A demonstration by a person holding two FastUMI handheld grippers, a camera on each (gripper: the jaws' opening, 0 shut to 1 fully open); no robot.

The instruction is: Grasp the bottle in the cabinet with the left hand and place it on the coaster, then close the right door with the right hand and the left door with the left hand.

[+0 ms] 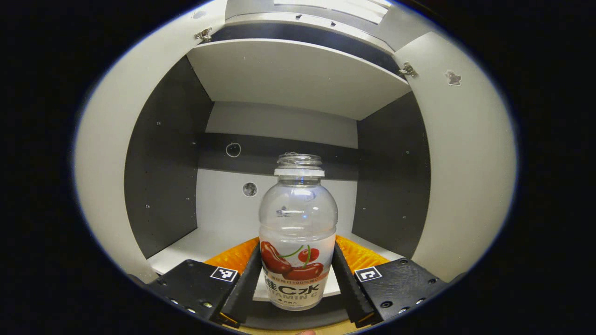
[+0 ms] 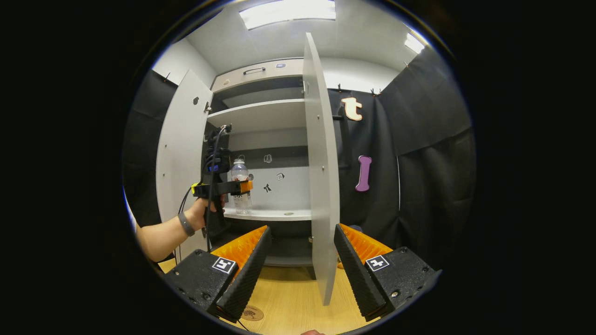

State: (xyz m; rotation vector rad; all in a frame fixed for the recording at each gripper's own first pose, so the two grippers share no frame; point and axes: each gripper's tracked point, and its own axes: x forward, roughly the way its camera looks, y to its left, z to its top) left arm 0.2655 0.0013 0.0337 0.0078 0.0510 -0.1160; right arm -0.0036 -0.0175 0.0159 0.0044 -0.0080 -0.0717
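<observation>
A clear, capless bottle (image 1: 298, 223) with a cherry label stands upright at the front of the cabinet shelf (image 1: 205, 242). My left gripper (image 1: 297, 244) is shut on its lower body, one finger pressing each side. In the right gripper view a hand holds the left gripper (image 2: 230, 187) on the bottle (image 2: 239, 179) inside the open cabinet. My right gripper (image 2: 300, 260) hangs open over the wooden table, facing the edge of the open right door (image 2: 319, 186). The left door (image 2: 179, 163) stands wide open. A round coaster (image 2: 251, 313) lies on the table below my right gripper's left finger.
An upper shelf (image 1: 298, 74) spans the cabinet above the bottle. The cabinet's dark side walls (image 1: 158, 163) flank the compartment. The wooden tabletop (image 2: 293, 298) runs in front of the cabinet, and black cloth walls (image 2: 419, 177) close the right side.
</observation>
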